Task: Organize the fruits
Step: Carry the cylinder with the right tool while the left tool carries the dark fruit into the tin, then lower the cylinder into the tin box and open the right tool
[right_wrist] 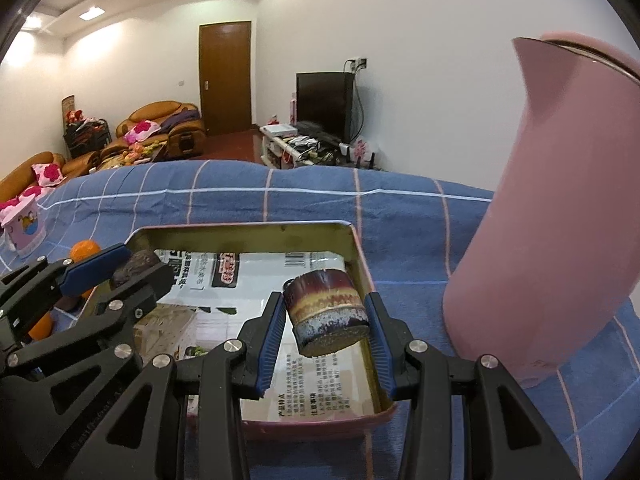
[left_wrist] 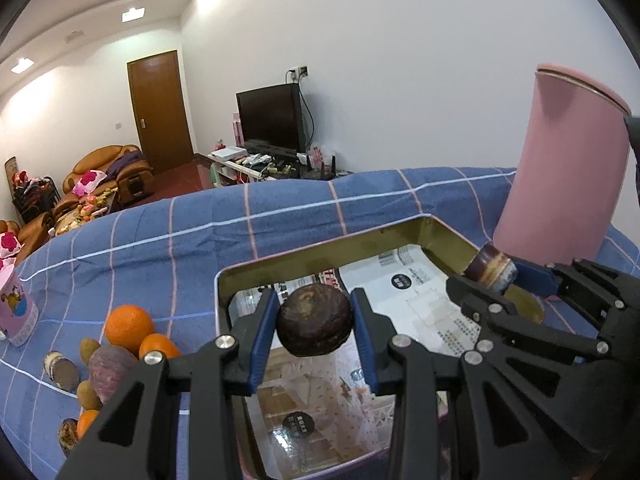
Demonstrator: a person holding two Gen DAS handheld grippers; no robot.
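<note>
A pink jug (right_wrist: 552, 208) stands on the blue checked cloth (right_wrist: 248, 204), a television (left_wrist: 270, 118) seemingly switched off behind.

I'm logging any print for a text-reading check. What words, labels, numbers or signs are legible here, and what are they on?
Printed sheet lining the tin tray: Chinese headings, blocks of small text, a barcode and round black labels, all too small or blurred to quote.
Pink cartoon cup: a picture only, no readable words.
Pink kettle: no print showing.
Nothing here can be quoted as it reads.
</note>
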